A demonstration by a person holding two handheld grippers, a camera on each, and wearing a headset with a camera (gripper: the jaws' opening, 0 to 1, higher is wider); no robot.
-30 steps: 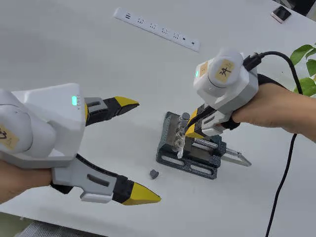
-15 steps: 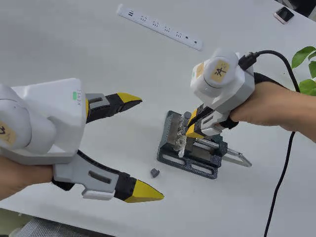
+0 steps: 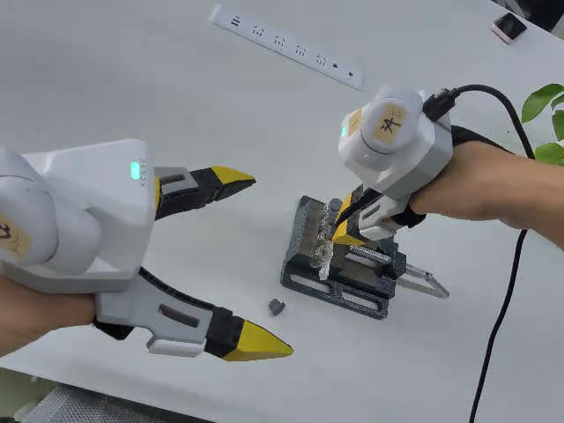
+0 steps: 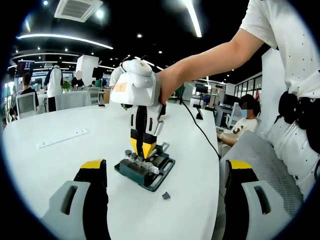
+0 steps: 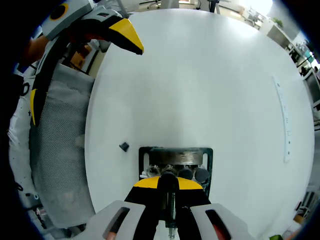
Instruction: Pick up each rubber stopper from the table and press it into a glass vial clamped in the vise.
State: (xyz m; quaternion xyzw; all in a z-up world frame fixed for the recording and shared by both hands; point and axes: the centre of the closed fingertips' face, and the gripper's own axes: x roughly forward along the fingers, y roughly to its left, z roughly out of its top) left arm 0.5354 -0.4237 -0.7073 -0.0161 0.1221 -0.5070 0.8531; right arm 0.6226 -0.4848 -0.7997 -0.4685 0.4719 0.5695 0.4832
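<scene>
The dark vise (image 3: 304, 269) stands on the white table and clamps a row of glass vials (image 3: 319, 256). In the right gripper view two of the vials (image 5: 193, 174) carry grey stoppers. My right gripper (image 3: 339, 233) points down at the row, its yellow tips (image 5: 168, 183) shut on a dark rubber stopper (image 5: 168, 174) over a vial. From the left gripper view it (image 4: 142, 149) stands upright above the vise (image 4: 145, 172). One loose stopper (image 3: 276, 307) lies on the table just in front of the vise. My left gripper (image 3: 249, 263) hovers open to the left, holding nothing.
A white power strip (image 3: 286, 48) lies at the far side of the table. A black cable (image 3: 504, 317) trails from the right gripper past the vise's handle (image 3: 421, 280). A phone (image 3: 508, 27) and plant leaves (image 3: 548, 123) sit at the right edge.
</scene>
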